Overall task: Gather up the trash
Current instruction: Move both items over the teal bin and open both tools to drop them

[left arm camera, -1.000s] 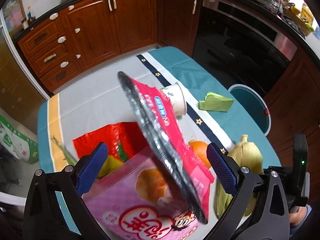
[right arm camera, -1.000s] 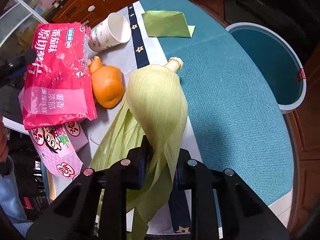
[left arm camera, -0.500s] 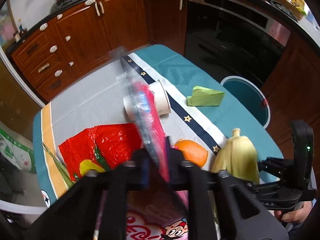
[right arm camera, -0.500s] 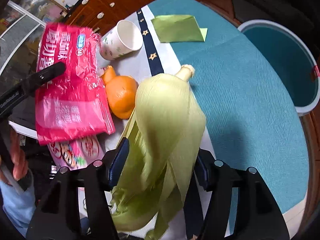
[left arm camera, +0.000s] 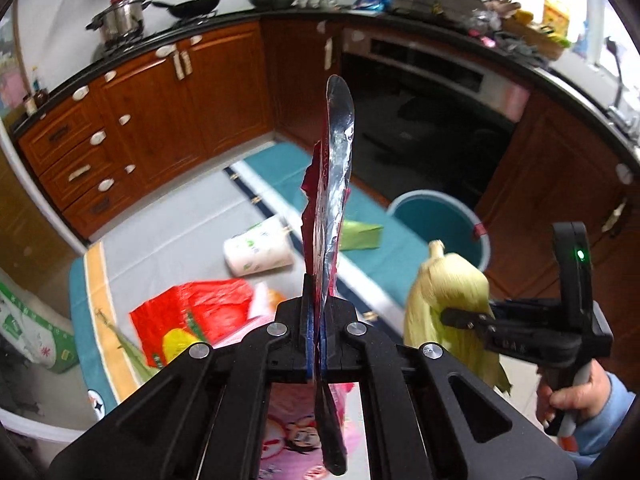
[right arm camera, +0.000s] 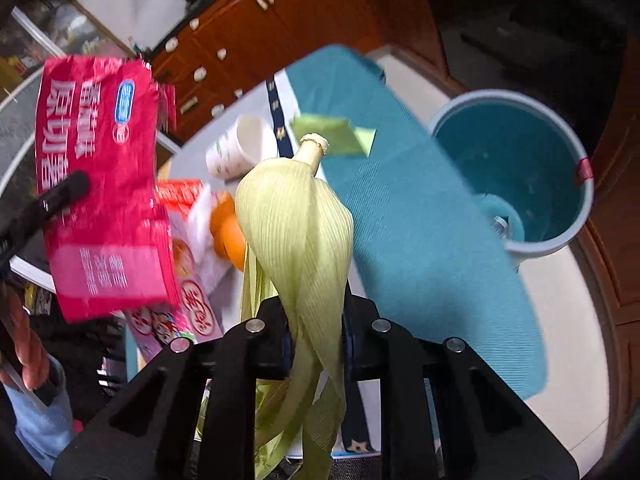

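My left gripper (left arm camera: 318, 304) is shut on a red foil snack bag (left arm camera: 334, 184), held edge-on and upright above the table; the right wrist view shows the bag's printed face (right arm camera: 100, 184) at the left. My right gripper (right arm camera: 316, 320) has its jaws closing on a pale green corn husk (right arm camera: 296, 232), which fills the gap between the pads and hangs below them. The left wrist view shows that husk (left arm camera: 448, 284) lifted off the table at the right. A blue trash bin (right arm camera: 540, 246) stands on the floor beyond the table's right edge.
On the teal and grey tablecloth (right arm camera: 420, 260) lie a tipped paper cup (left arm camera: 256, 252), a folded green paper (left arm camera: 360, 236), an orange (right arm camera: 230, 232), a red plastic bag (left arm camera: 200, 312) and a pink snack packet (left arm camera: 292, 432). Wooden cabinets and an oven stand behind.
My left gripper shut on the red bag and lifted it upright. My right gripper opened briefly, closed again on the husk and raised it off the table.
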